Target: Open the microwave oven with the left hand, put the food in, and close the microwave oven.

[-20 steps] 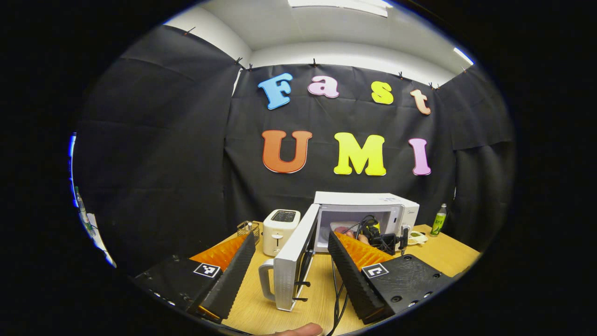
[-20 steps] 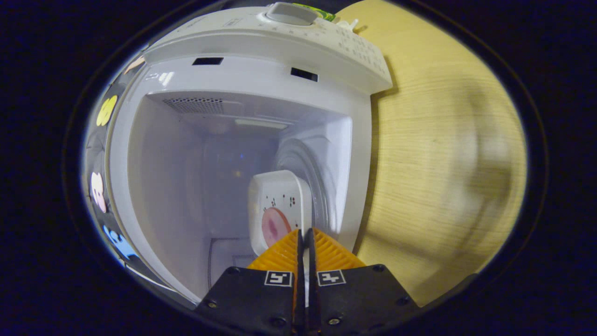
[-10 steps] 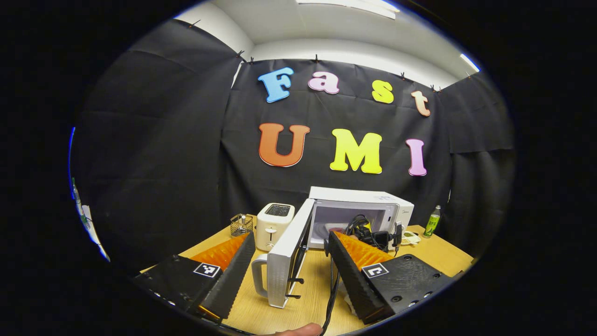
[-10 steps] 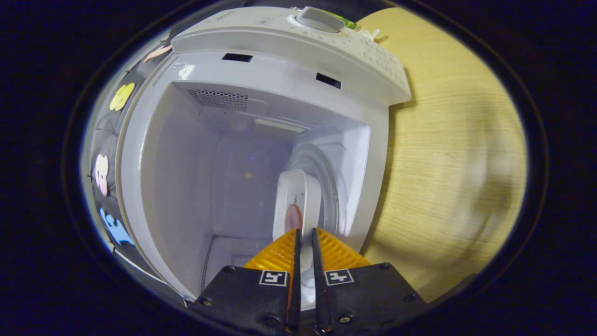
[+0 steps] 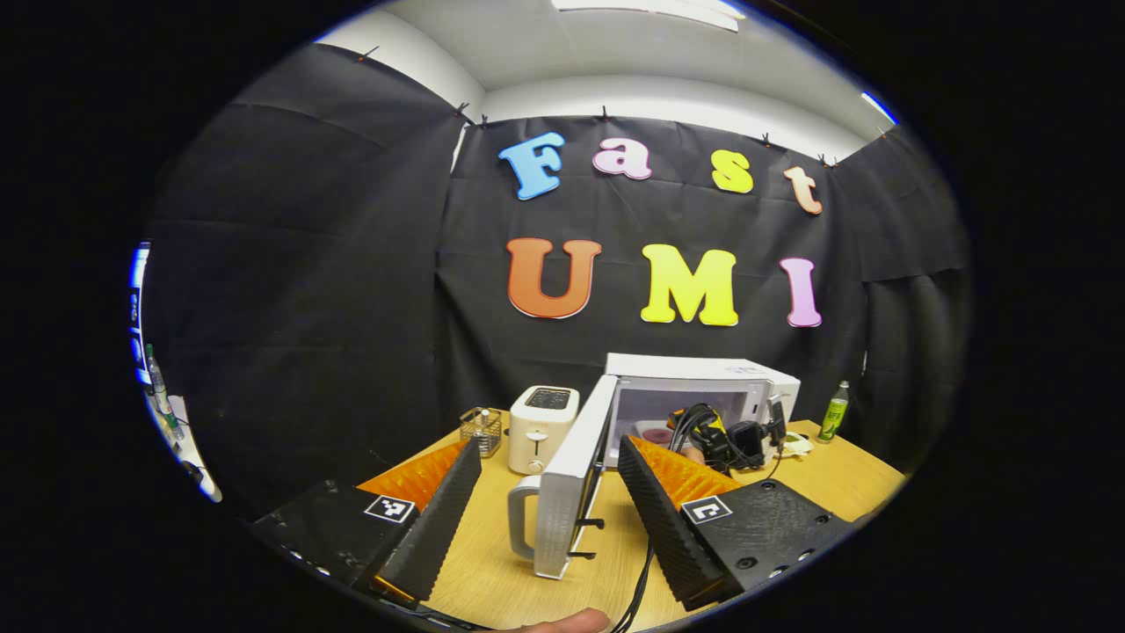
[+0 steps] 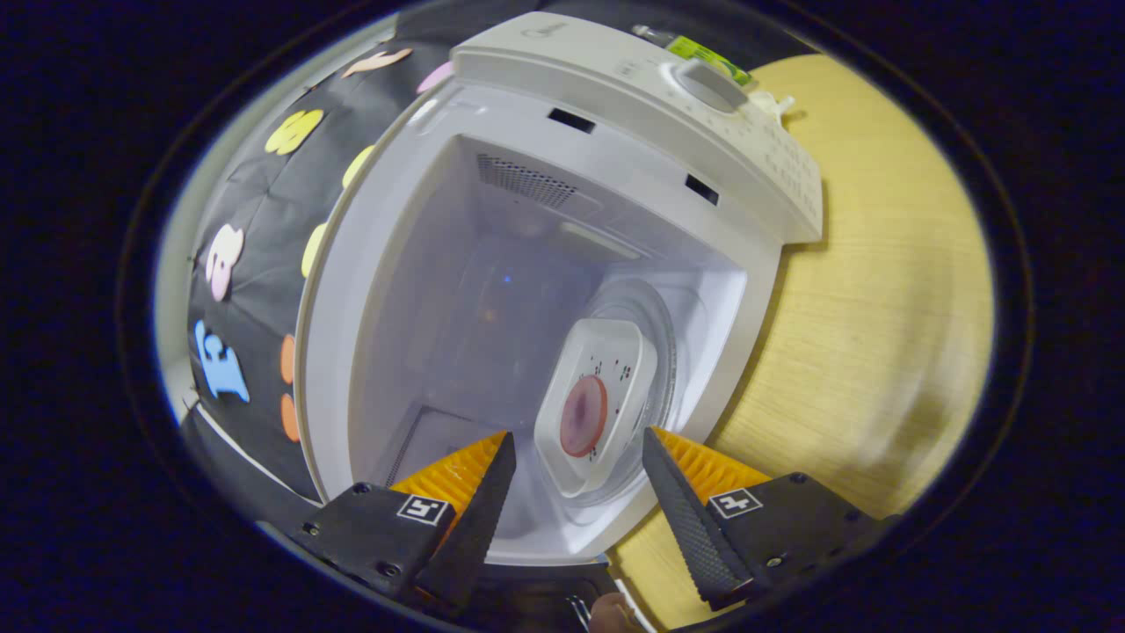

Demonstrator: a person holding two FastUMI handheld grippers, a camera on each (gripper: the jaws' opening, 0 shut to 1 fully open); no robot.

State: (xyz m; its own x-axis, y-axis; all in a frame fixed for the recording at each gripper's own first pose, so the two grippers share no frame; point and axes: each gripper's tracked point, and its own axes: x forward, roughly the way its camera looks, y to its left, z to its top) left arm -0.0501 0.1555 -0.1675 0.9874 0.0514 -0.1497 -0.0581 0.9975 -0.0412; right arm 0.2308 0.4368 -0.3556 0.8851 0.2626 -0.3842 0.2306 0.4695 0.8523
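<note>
Right gripper view: plate (image 6: 598, 413) inside microwave (image 6: 615, 97)

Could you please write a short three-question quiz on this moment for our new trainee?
1. True or false: the microwave door is shut.
2. Where does the plate sit? A) on the table B) on the turntable C) on the toaster
3. Fill in: the right gripper is ____.

Key: 1 false; 2 B; 3 open.
</note>
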